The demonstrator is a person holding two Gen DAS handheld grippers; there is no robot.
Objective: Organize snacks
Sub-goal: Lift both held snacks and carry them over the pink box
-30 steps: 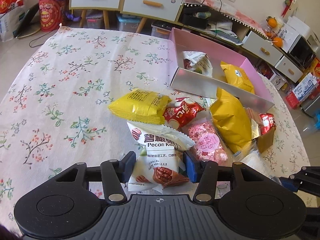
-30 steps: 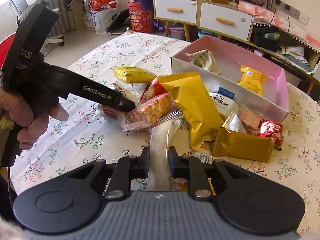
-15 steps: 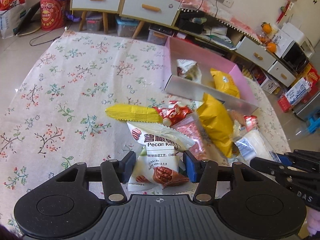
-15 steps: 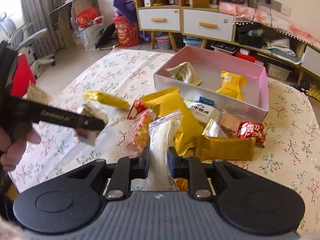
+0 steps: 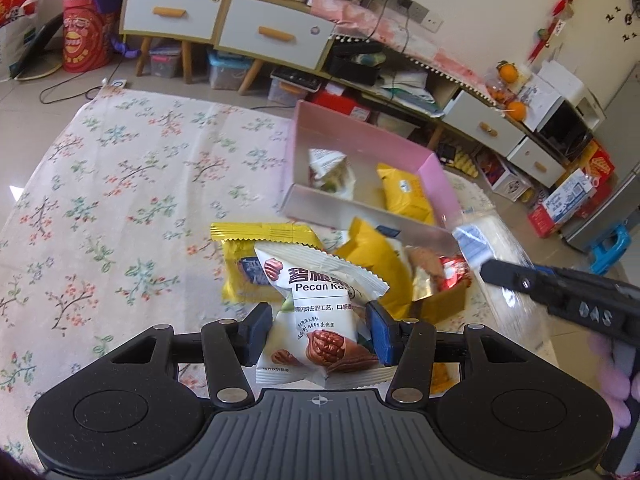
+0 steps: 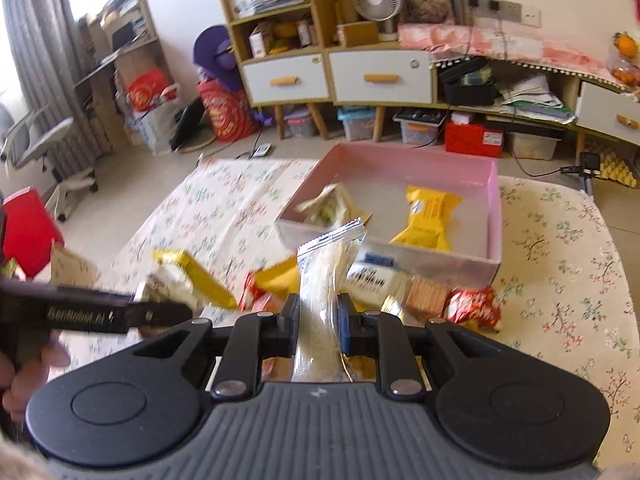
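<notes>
My left gripper (image 5: 318, 334) is shut on a white pecan kernel packet (image 5: 320, 312) and holds it above the table. My right gripper (image 6: 318, 326) is shut on a clear packet of white snack (image 6: 326, 280), upright between its fingers. A pink box (image 5: 362, 148) stands beyond the pile, with a yellow packet (image 5: 406, 194) and a pale crumpled packet (image 5: 330, 168) inside. The same pink box (image 6: 494, 216) is ahead in the right wrist view. A heap of yellow, red and gold snack packets (image 5: 376, 268) lies in front of the box.
The table wears a floral cloth (image 5: 120, 184). The right gripper (image 5: 560, 292) reaches in from the right of the left wrist view; the left gripper (image 6: 100, 314) crosses the left side of the right wrist view. Cabinets (image 6: 340, 72) stand beyond the table.
Both grippers have risen with their packets, so the table and pile look farther below. The right gripper has swung toward the pink box, with its packet standing up straighter.
</notes>
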